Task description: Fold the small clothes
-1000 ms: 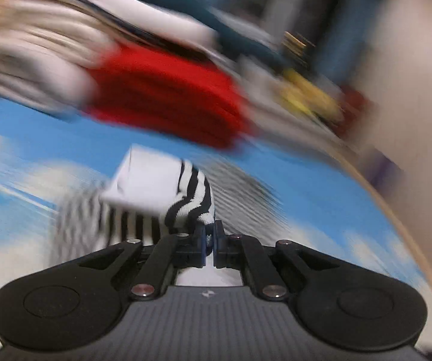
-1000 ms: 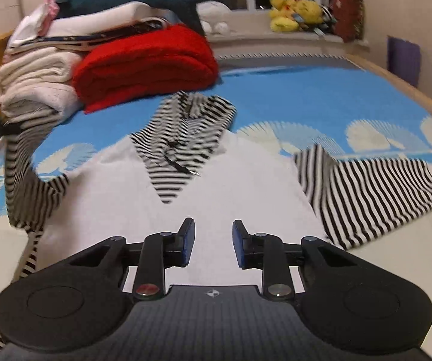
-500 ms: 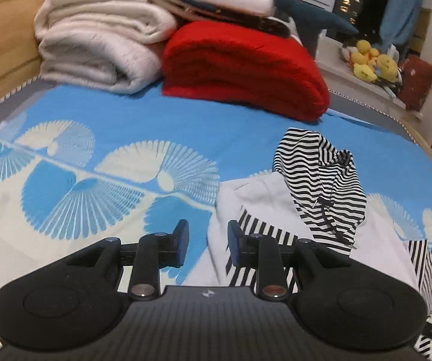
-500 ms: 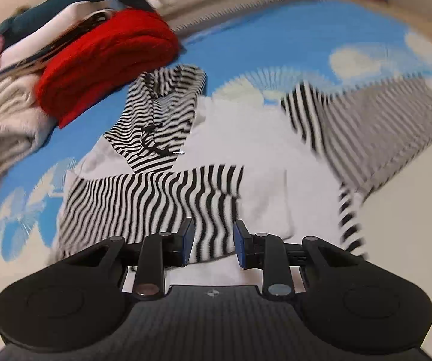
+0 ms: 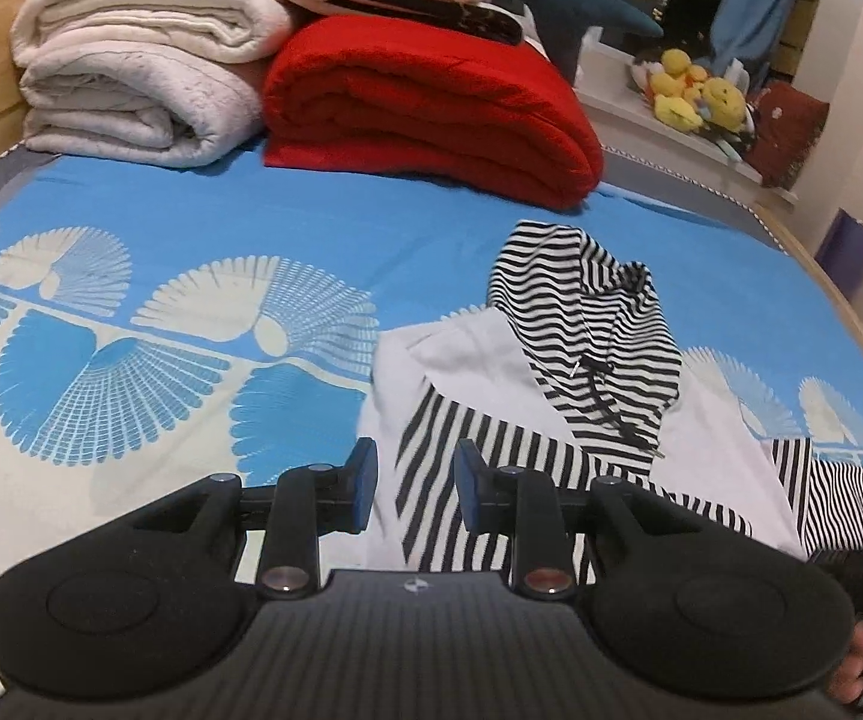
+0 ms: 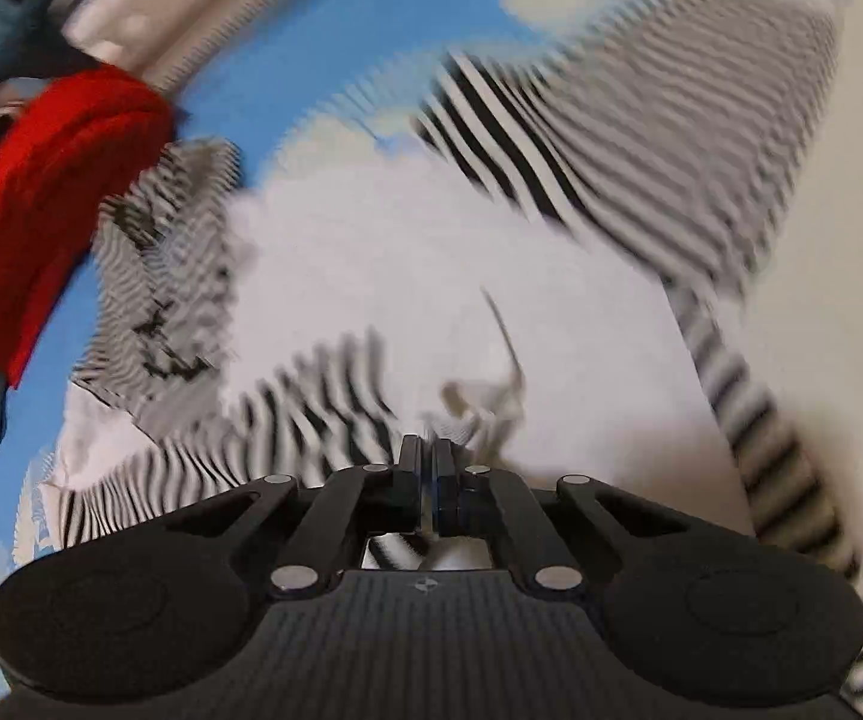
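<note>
A small white hoodie (image 5: 467, 354) with a black-and-white striped hood (image 5: 581, 312) and sleeves lies on the blue patterned bedsheet (image 5: 251, 240). Its left sleeve (image 5: 461, 480) is folded across the white body. My left gripper (image 5: 414, 483) is open and empty, just above that folded sleeve. The right wrist view is blurred by motion. There my right gripper (image 6: 426, 468) is shut on the hoodie's fabric (image 6: 479, 408) near the lower hem, where white cloth bunches at the fingertips. The right sleeve (image 6: 641, 138) lies spread out to the right.
Folded cream blankets (image 5: 131, 78) and a folded red blanket (image 5: 431, 114) are stacked at the head of the bed. Yellow plush toys (image 5: 695, 96) sit on a sill at the back right. The wooden bed edge (image 5: 851, 324) runs along the right.
My left gripper let go of the striped sleeve, now folded over the body, and opened. My right gripper moved down to the hoodie and closed on its fabric.
</note>
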Demonstrator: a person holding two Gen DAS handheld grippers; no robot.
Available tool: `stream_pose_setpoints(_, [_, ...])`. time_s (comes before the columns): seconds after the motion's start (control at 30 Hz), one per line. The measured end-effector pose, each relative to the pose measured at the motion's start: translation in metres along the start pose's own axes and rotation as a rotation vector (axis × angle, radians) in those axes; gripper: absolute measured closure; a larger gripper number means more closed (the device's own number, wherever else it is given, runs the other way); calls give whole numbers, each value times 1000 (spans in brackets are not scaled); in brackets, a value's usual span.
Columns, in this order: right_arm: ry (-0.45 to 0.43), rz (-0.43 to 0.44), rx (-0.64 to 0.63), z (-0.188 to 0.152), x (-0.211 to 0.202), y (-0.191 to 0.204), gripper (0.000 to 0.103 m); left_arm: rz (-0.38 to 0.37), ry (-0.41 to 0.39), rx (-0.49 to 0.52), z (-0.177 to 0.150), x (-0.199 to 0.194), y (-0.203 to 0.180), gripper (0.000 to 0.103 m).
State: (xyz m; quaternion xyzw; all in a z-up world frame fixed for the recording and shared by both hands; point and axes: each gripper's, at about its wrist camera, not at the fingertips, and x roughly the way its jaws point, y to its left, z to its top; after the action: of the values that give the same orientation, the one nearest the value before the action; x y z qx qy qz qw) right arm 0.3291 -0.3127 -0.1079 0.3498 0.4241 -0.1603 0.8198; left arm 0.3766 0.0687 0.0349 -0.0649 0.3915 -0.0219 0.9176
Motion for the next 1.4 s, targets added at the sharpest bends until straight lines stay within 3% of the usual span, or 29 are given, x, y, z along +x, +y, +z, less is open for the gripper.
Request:
stream_pose_setpoints(0.13, [-308,204,-216,20,-55,41,101,-5,9,27,-4,7,-10,73])
stream_pose_setpoints(0.2, [-390,228,-253,26,-66,43,101,5,18,44,-7,15,-14,73])
stream_pose_setpoints(0.27, [-336,147,-204,33,-52,32,100,16,36,39,-9,22,-14,73])
stream_pose_setpoints(0.37, [-73,-146,-119,38,1,-3,92,12,65,14,-10,31,-13,73])
stream_pose_setpoints(0.43, [-54,-226,-5,37,7,-30,90,4,83,12,-12,39,-15,73])
stream_pose_setpoints(0.5, [-96,-181,-11,40,-2,-33,90,6,106,4,-15,47,-15,73])
stream_pose_setpoints(0.6, [-187,30,-90,43,-22,-21,83,-17,143,-20,-20,63,-16,73])
stream_pose_setpoints(0.67, [-160,163,-121,45,-17,-20,69,-25,187,-39,-27,77,-14,73])
stream_pose_setpoints(0.7, [-112,180,-135,43,-7,-20,68,-31,219,-48,-33,86,-13,73])
stream_pose_setpoints(0.8, [48,49,-159,35,31,-30,68,8,350,-34,-56,118,-8,73])
stream_pose_setpoints(0.83, [72,7,-159,30,36,-36,74,44,396,-26,-64,127,-5,72])
stream_pose_setpoints(0.87, [46,13,-154,28,33,-38,74,60,410,-27,-68,131,-2,67])
stream_pose_setpoints(1.0, [23,68,-125,41,28,-33,65,46,353,-13,-57,118,-11,68])
stream_pose_setpoints(1.13, [59,0,-24,41,36,-46,61,4,298,22,-49,104,-30,68])
stream_pose_setpoints(1.2, [29,-1,-69,38,35,-36,68,9,279,52,-49,101,-39,68])
stream_pose_setpoints(1.23, [19,24,-100,37,34,-30,92,12,271,64,-49,100,-41,68])
stream_pose_setpoints(1.27, [13,61,-125,36,32,-25,98,12,265,71,-49,99,-43,68])
stream_pose_setpoints(1.4, [-124,81,-184,36,3,-13,100,5,271,72,-51,99,-43,68])
